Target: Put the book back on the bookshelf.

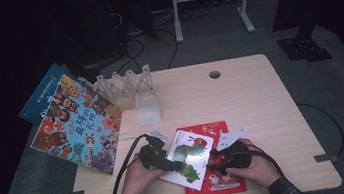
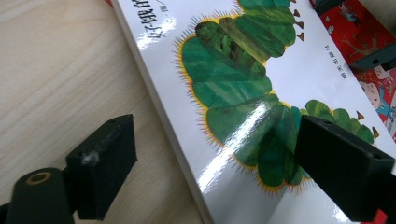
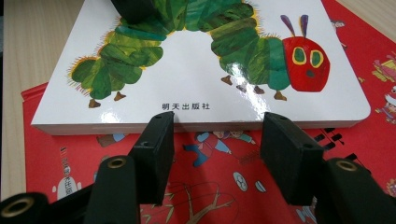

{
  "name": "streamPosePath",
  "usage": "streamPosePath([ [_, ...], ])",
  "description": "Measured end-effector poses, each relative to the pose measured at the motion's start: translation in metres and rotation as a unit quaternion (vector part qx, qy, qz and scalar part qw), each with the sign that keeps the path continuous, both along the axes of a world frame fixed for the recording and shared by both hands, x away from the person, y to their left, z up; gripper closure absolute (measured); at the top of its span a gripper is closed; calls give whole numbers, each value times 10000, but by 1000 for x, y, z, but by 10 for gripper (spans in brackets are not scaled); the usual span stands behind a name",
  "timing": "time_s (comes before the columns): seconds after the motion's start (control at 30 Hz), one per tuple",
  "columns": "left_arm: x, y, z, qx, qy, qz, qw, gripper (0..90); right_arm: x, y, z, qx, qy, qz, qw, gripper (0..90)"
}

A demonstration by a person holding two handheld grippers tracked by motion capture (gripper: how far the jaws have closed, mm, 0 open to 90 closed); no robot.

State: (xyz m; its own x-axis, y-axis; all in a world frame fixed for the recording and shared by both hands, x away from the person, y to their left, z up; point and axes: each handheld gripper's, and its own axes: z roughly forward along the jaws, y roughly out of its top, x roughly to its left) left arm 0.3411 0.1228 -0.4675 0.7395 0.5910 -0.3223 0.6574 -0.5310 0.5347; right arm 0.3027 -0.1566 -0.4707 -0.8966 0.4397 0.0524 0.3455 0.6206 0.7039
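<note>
A white board book with a green caterpillar [image 1: 190, 157] lies partly on a red picture book [image 1: 224, 183] near the table's front edge. My left gripper [image 1: 175, 165] is at the white book's left edge; in the left gripper view its jaws [image 2: 217, 149] stand wide apart, one over the bare table, one over the caterpillar cover [image 2: 233, 84], with the book's edge between them. My right gripper [image 1: 215, 164] is at the book's right side. In the right gripper view it [image 3: 218, 140] is open over the red book [image 3: 210, 186], its jaw tips just short of the white book's edge [image 3: 187, 122].
A large colourful picture book [image 1: 75, 122] leans at the table's left, a blue book [image 1: 41, 96] behind it. A clear plastic book rack [image 1: 128, 82] stands at the back left. A small white card [image 1: 230, 139] lies by the red book. The tabletop [image 1: 251, 101] has a cable hole [image 1: 214, 74].
</note>
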Motion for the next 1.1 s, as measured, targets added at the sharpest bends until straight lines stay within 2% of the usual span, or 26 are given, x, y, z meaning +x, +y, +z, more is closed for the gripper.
streamPosePath([
  [0.3,1,-7,0,29,30,-97,9999,96,-3,5,0,-33,-56,37,10000,399],
  [0.47,1,-8,0,44,44,-49,10000,94,-4,6,0,-58,-66,35,10000,396],
  [0.67,2,-12,3,239,128,-32,9996,100,-4,8,0,-47,-34,-46,10000,387],
  [0.73,2,-13,4,251,135,-23,9996,103,-4,8,-1,-41,-45,-79,10000,343],
  [0.8,1,-13,5,264,111,-28,9996,108,-3,8,-1,-36,-26,-97,9999,338],
  [1.1,0,-9,19,-10,-13,-3,10000,127,-5,7,0,-71,-16,-140,9999,338],
])
